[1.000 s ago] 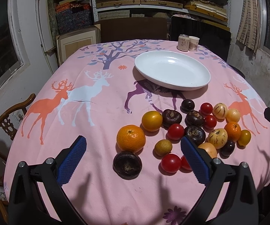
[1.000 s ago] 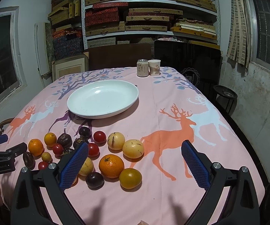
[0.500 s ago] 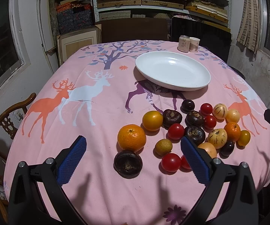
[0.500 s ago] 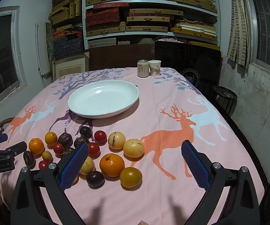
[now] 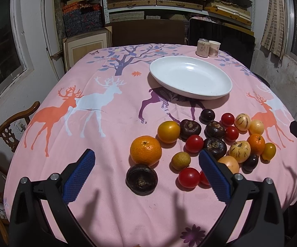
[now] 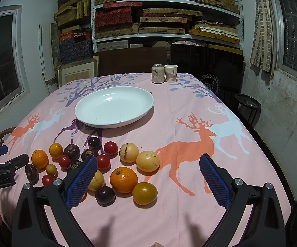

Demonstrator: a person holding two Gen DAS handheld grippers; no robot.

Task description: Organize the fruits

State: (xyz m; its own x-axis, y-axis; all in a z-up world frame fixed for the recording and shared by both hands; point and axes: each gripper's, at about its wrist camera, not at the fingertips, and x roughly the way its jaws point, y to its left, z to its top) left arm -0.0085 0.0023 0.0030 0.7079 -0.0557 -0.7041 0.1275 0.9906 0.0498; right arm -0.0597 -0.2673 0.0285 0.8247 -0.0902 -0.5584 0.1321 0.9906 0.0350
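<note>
Several fruits lie in a loose cluster on the pink deer-print tablecloth (image 5: 99, 123): an orange (image 5: 145, 150), a dark brown fruit (image 5: 141, 179), red tomatoes (image 5: 189, 177) and yellow striped fruits (image 5: 239, 148). A white oval plate (image 5: 190, 80) stands empty beyond them. My left gripper (image 5: 146, 170) is open, above the near table edge, with the orange and dark fruit between its fingers' line. My right gripper (image 6: 148, 178) is open over the near right of the cluster, by another orange (image 6: 123, 179) and a yellow-orange fruit (image 6: 144, 193). The plate (image 6: 114, 109) shows there too.
A drink can (image 6: 157, 73) and a paper cup (image 6: 170, 73) stand at the table's far edge. A wooden chair (image 5: 2, 131) is at the left side. Shelves of boxes (image 6: 148, 20) fill the back wall. A black stand (image 6: 248, 103) sits right of the table.
Both views have shifted very slightly; the fruits and plate have not moved. Both grippers stay open.
</note>
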